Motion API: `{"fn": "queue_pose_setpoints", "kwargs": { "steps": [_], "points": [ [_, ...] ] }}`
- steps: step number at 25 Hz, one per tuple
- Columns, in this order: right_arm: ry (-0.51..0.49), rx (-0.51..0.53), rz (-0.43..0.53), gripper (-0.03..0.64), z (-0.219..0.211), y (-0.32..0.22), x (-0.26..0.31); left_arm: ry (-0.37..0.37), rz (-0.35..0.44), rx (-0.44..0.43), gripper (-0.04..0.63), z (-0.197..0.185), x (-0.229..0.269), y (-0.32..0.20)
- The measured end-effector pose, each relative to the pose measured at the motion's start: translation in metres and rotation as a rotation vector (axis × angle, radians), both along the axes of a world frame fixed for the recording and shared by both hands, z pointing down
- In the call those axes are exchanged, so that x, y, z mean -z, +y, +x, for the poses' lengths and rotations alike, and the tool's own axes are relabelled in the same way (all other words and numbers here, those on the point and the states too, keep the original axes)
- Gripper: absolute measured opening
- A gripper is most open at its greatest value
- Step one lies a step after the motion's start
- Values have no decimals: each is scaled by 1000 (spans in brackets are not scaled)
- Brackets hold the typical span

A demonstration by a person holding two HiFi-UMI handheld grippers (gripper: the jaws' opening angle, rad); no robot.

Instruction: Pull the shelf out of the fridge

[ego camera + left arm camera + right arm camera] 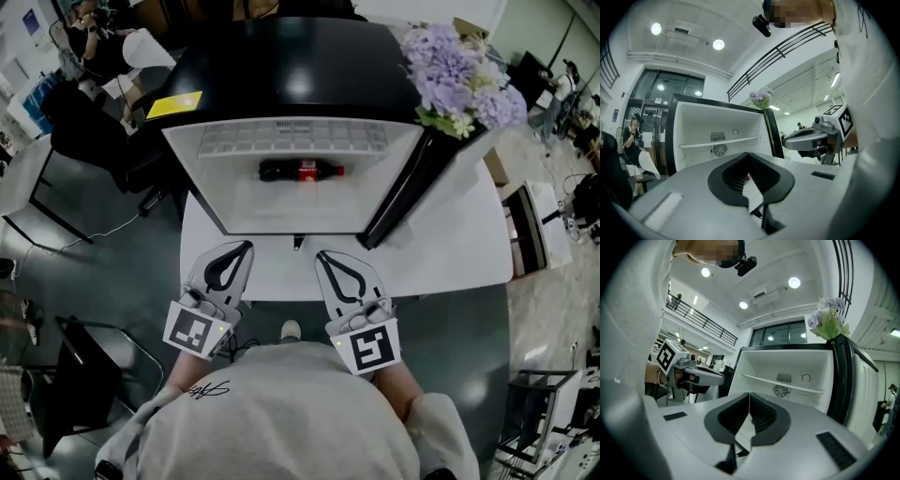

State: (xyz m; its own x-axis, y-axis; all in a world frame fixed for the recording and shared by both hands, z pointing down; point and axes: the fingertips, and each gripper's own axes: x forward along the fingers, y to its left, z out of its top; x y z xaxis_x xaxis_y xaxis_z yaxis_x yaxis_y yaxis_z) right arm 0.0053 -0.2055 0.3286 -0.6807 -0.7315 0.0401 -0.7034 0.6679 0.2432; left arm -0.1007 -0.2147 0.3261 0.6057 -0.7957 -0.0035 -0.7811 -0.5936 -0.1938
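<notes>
In the head view, the fridge (291, 66) is seen on a white table (450, 253) in the upper middle of the frame, with its door (403, 187) swung out to the right and flowers (459, 80) set at the upper right. The shelf (291, 139) is seated inside, near the top of the opening, and a bottle (302, 171) lies lower down, apparently not on it. The left tool (248, 246) and right tool (319, 253) are held side by side below the opening, apart from the fridge, each with its jaws together on nothing. In the left gripper view, the left tool (749, 153) is shown closed and empty. The shelf (719, 142) is seen as a thin pale line across the cavity at left of centre, and the right tool (787, 139) is seen at the right. In the right gripper view, the right tool (749, 393) is likewise closed on nothing, with the shelf (783, 384) right of centre. The shelf is judged thin, stiff, light and smooth, perhaps brittle. It is best pinched at its front edge, one tool either side of the middle, and drawn out level so that it is not jammed in its side rails.
</notes>
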Motion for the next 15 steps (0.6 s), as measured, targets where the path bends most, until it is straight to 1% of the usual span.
{"fn": "queue_pose_setpoints", "kwargs": {
  "steps": [8,12,15],
  "points": [
    [9,-66,12,12,-11,-26,-1,5,15,-58,5,-11,2,-29],
    [-15,-112,20,13,-13,-36,-3,-2,-6,-99,5,-10,-3,-36],
    [-25,-136,26,12,-13,-45,-4,-6,-9,-106,4,-11,-4,-43]
  ]
}}
